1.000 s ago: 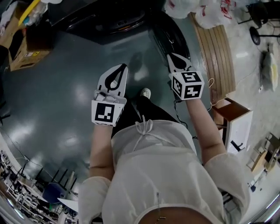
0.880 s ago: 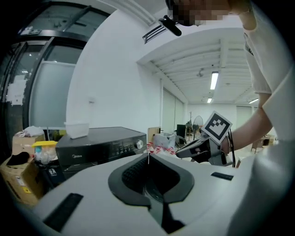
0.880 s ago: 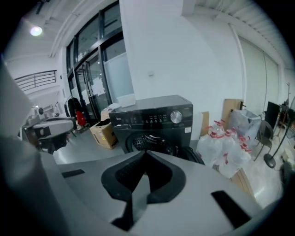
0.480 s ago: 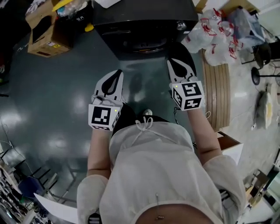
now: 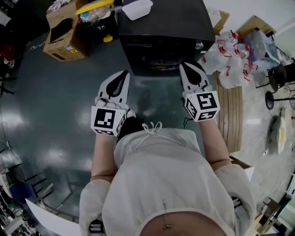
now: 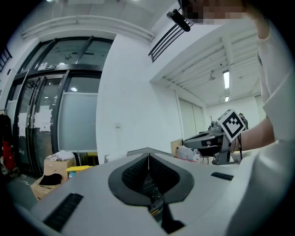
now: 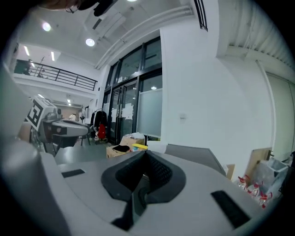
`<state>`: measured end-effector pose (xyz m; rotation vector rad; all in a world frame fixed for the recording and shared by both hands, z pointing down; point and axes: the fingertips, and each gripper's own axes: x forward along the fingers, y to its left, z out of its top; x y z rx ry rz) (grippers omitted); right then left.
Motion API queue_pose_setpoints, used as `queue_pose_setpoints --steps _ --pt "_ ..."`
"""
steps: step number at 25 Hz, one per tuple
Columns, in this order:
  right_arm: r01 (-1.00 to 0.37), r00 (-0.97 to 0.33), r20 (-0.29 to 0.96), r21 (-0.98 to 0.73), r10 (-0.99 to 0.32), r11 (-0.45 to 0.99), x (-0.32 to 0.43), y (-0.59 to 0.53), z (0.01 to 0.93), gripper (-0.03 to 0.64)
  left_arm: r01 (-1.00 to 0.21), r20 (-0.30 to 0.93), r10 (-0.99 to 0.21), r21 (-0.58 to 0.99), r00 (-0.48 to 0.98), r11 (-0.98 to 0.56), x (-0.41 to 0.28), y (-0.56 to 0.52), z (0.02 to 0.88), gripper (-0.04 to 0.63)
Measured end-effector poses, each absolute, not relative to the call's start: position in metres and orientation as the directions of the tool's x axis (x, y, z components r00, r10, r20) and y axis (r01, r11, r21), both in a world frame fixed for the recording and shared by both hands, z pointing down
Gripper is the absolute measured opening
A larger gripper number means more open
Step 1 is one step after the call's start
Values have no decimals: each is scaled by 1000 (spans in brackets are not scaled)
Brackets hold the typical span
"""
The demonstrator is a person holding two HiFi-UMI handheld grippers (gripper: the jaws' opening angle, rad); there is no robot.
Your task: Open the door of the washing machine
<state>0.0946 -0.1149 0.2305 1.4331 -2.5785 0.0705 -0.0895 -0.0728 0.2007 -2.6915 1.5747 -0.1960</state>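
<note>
We hold left gripper [image 5: 125,73] and right gripper [image 5: 187,66] clenched, both empty. The washing machine [image 5: 161,25] stands on the floor straight ahead, its door [image 5: 158,61] facing us; right gripper is nearer.

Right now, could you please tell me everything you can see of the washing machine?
The washing machine is a dark, boxy front-loader standing upright on the grey floor, seen from above. A white tub rests on its flat top. Its front shows a round door, apparently shut, and a silvery knob near the right corner. A cardboard box stands at its left, plastic bags at its right. The left claw and right claw, both shut, seem held short of it.
</note>
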Motion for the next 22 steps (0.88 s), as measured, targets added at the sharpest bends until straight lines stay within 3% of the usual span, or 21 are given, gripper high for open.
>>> queue_pose_setpoints --steps 6,22 --pt "-817 -556 147 83 -818 571 87 -95 217 3 -873 67 -876 -74 478 -482 -92 -63 186 23" --pt "-850 -520 96 45 -849 525 98 -73 210 2 -876 74 -877 -62 474 -479 -94 -48 181 23"
